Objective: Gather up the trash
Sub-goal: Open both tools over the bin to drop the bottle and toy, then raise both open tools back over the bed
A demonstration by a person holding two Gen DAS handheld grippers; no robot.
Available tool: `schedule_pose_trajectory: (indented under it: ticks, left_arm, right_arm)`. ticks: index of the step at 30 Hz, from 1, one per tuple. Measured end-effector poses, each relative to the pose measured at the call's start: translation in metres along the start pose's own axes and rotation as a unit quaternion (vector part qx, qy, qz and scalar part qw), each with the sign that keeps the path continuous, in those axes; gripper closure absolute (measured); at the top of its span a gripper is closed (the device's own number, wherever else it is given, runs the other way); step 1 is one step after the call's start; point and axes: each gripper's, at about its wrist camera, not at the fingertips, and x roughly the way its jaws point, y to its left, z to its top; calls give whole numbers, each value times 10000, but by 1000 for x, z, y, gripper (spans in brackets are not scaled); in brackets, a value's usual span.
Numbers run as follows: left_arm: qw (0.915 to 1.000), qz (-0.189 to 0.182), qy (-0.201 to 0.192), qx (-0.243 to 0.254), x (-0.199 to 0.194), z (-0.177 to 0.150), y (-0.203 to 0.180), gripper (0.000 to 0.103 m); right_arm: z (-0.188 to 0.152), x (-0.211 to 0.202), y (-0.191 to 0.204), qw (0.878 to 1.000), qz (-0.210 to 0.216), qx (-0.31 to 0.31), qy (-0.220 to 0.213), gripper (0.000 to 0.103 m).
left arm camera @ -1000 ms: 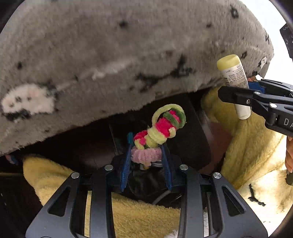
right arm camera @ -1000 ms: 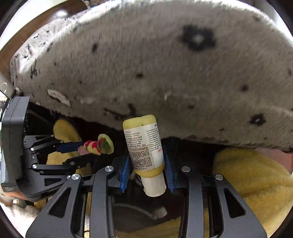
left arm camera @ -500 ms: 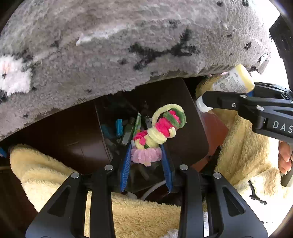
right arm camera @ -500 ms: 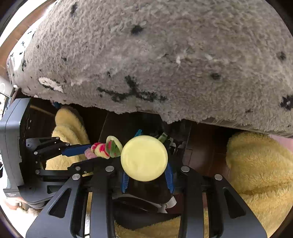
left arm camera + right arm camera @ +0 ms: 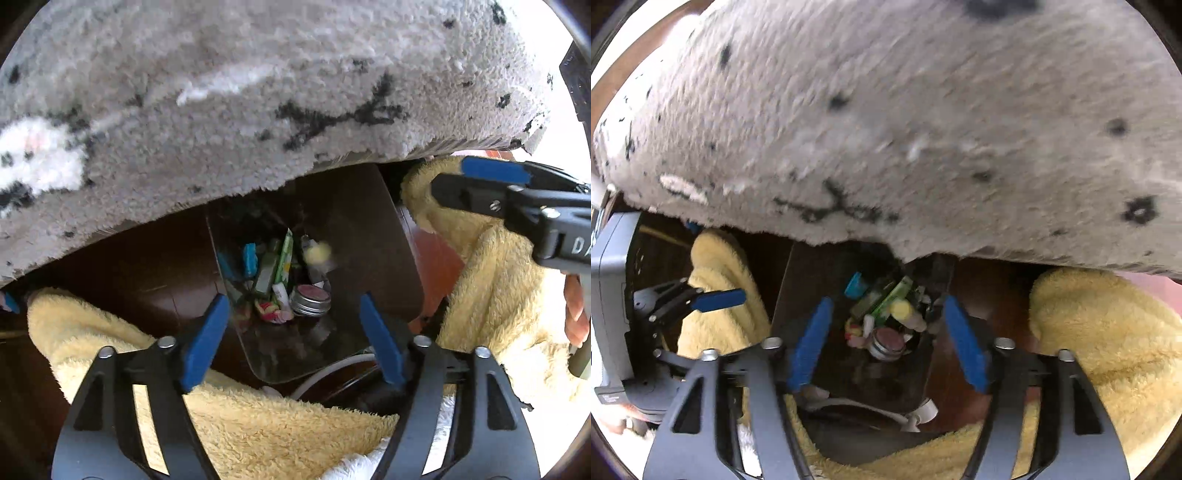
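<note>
The left hand-held gripper [image 5: 291,332] points steeply down with its blue-padded jaws just sprung apart and nothing between them. Directly below it sits a dark, rounded-rectangular trash bin [image 5: 369,236], and at the bin's bottom lies the pink, yellow and green pipe-cleaner twist [image 5: 271,311] beside a round metal tin with a reddish top [image 5: 310,298]. The right hand-held gripper [image 5: 886,332] hangs over the same bin, its jaws likewise just opened and empty; the small white bottle with a pale yellow cap [image 5: 905,312] lies below it among green and blue wrappers. A grey shaggy rug with black marks [image 5: 258,92] overhangs beyond both hand-held grippers, and yellow fleece cloth [image 5: 258,424] lies on either side.
</note>
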Motion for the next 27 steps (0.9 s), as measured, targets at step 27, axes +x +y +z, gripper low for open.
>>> schedule_pose_trajectory:
  ticks: [27]
  left_arm:
    - [9823, 580, -1772, 197, -141, 46, 2, 8]
  right_arm:
    - [49, -135, -24, 9832, -316, 151, -1791, 9]
